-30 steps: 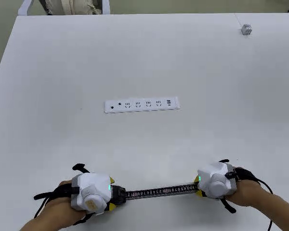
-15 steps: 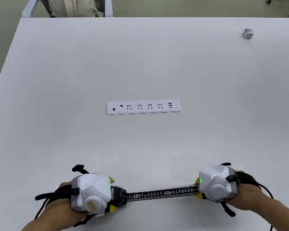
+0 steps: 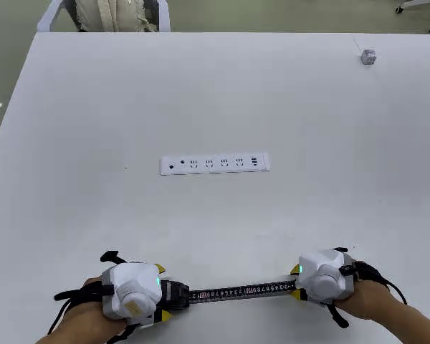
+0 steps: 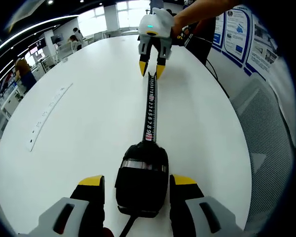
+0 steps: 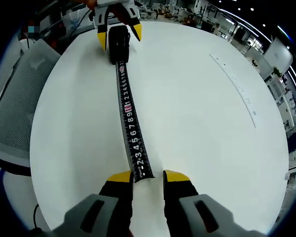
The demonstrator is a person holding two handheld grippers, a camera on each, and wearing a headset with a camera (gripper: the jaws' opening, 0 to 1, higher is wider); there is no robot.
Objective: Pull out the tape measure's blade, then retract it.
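Left gripper (image 4: 137, 181) stands narrow, clasping the tape measure case (image 4: 141, 170). The blade (image 4: 150, 111) runs out from the case toward 12 o'clock, its long axis in line with both tools, and ends at the right gripper (image 4: 151, 70). In the head view that axis lies 9 to 3 o'clock. The right gripper view adds detail: the blade's end sits against one jaw, with a gap at the other. Whether it pinches, I cannot tell. Judgement: retraction follows this line.

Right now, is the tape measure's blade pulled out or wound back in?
Out. The blade lies along the table from the black case between the left tongs to the right tongs.
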